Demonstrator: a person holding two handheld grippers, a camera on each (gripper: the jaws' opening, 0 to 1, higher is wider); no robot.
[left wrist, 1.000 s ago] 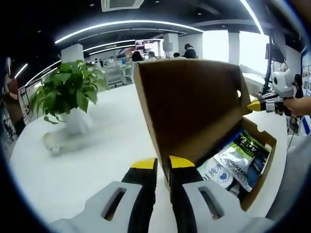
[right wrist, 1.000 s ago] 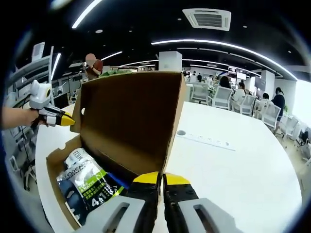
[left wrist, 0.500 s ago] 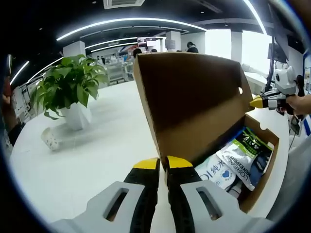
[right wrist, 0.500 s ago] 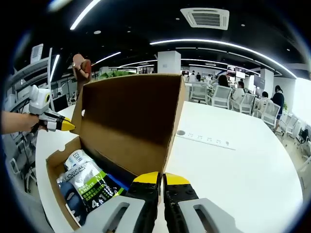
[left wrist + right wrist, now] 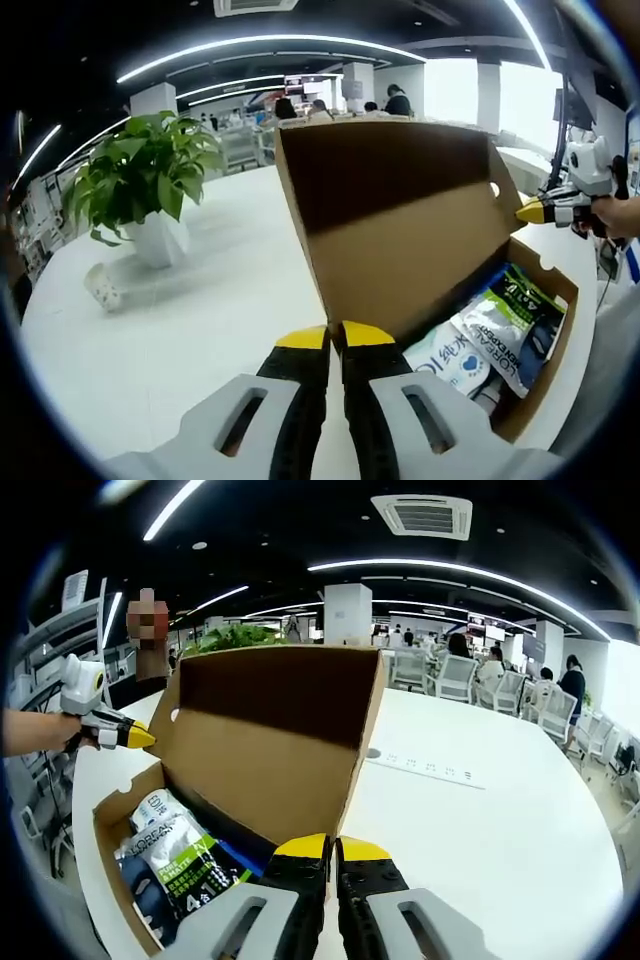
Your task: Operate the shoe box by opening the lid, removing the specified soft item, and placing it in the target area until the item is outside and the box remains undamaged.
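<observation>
Matt cardboard shoe box, glossy pouches

The raised brown cardboard lid hides the box's far interior. Printed soft packets lie partly under the near wall, lower ones indistinct. Distant seated people are too small to describe.
</observation>
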